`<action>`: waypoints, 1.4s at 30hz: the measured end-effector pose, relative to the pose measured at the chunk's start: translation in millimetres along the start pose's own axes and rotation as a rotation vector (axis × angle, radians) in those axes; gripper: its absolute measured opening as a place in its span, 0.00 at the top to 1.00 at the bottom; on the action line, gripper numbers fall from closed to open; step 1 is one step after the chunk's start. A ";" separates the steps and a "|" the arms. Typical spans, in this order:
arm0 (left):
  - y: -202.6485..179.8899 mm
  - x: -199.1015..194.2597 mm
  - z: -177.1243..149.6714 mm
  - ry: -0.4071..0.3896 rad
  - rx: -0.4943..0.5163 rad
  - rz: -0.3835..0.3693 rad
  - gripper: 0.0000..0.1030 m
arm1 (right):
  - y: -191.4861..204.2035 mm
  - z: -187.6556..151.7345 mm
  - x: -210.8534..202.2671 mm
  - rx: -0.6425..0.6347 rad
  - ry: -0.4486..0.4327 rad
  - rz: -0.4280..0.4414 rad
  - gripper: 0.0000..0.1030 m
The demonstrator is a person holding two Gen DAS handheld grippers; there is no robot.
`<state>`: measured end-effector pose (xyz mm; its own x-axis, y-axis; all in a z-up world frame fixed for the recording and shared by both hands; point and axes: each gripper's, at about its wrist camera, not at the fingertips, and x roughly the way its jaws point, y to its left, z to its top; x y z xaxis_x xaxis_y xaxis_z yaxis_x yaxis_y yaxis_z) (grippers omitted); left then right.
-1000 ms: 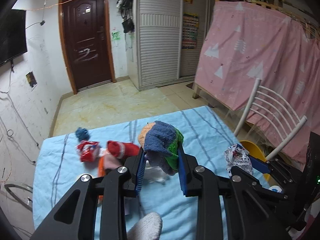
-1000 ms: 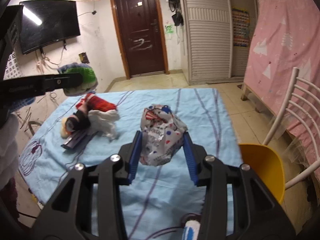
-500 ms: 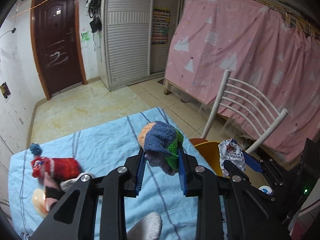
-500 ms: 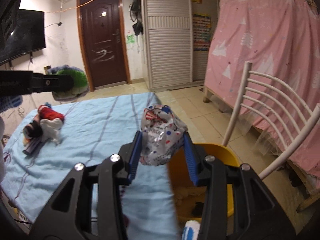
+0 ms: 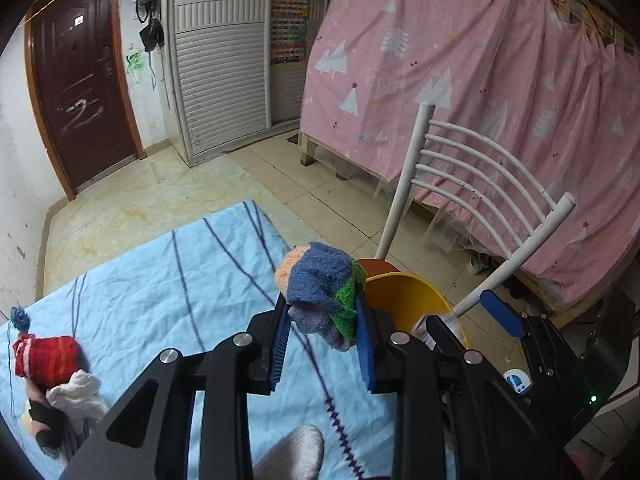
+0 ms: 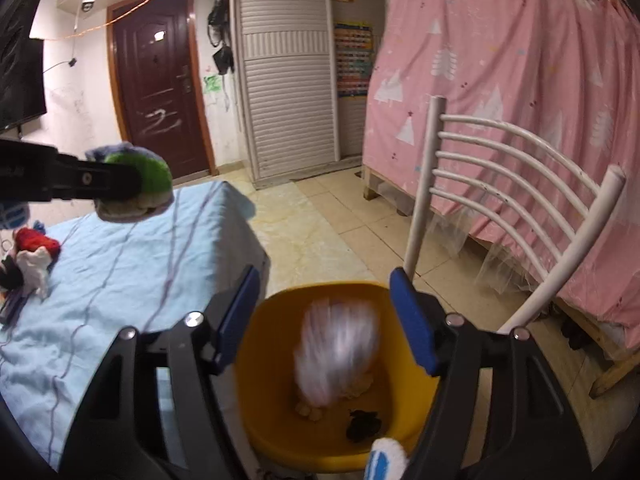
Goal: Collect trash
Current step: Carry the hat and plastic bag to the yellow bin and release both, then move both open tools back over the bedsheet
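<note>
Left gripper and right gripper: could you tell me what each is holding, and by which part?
The left gripper pinches the knitted bundle at its lower end; the right gripper holds nothing.

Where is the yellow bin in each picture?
Left wrist view: the yellow bin sits right of centre, just past the knitted bundle.
Right wrist view: the bin fills the bottom centre, under the open fingers.
Shared landmark: the white chair behind it.

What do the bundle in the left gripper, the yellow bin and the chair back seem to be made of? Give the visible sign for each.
Bundle: knitted yarn, likely wool or acrylic; fuzzy ribbed surface in blue, green and peach.
Yellow bin: probably plastic; smooth, evenly coloured, softly glossy wall.
Chair back: likely painted metal tubing; thin curved white bars with dark chipped specks.
</note>
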<state>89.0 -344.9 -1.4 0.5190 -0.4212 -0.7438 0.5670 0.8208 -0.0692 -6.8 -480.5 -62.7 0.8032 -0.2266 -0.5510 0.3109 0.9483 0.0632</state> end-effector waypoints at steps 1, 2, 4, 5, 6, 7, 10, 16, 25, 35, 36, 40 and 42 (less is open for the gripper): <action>-5.3 6.3 2.1 0.008 0.005 -0.003 0.81 | -3.8 -1.1 1.0 0.009 0.000 -0.006 0.37; -8.9 10.2 2.9 0.013 0.008 -0.004 0.81 | -7.0 -2.2 1.8 0.016 0.000 -0.012 0.37; -19.3 21.9 4.3 0.029 0.020 -0.009 0.81 | -16.4 -3.9 4.8 0.035 0.005 -0.018 0.37; -23.0 25.3 4.4 0.035 0.026 -0.011 0.81 | -18.9 -4.5 5.3 0.041 0.005 -0.021 0.37; -26.9 29.2 4.7 0.040 0.031 -0.012 0.81 | -23.0 -4.8 5.6 0.051 0.002 -0.027 0.37; -30.9 33.2 5.0 0.044 0.037 -0.014 0.81 | -26.5 -5.1 5.8 0.058 0.000 -0.031 0.37; -42.4 43.8 6.5 0.056 0.049 -0.025 0.78 | -37.3 -4.1 4.4 0.083 -0.013 -0.049 0.37; -54.8 52.5 2.4 0.084 0.071 -0.046 0.63 | -47.6 -3.3 1.5 0.106 -0.018 -0.069 0.37; -46.6 36.8 -7.5 0.072 0.056 -0.049 0.61 | -34.7 0.1 -7.1 0.092 -0.027 -0.055 0.33; -10.5 -12.2 -14.8 0.005 0.006 -0.036 0.60 | -1.5 10.2 -26.7 0.037 -0.044 -0.034 0.32; -4.4 -19.2 -16.3 -0.006 0.000 -0.032 0.59 | 6.2 11.8 -28.9 0.024 -0.047 -0.027 0.32; 18.6 -43.5 -21.8 -0.045 -0.019 -0.006 0.57 | 31.2 16.7 -36.5 -0.018 -0.054 -0.003 0.32; 30.3 -55.4 -25.2 -0.063 -0.034 0.009 0.56 | 47.4 19.9 -39.8 -0.044 -0.060 0.011 0.31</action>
<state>61.3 -287.0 20.9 0.5639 -0.4362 -0.7013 0.5405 0.8369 -0.0860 -13.8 -430.9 -21.2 0.8359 -0.2279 -0.4993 0.2807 0.9593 0.0319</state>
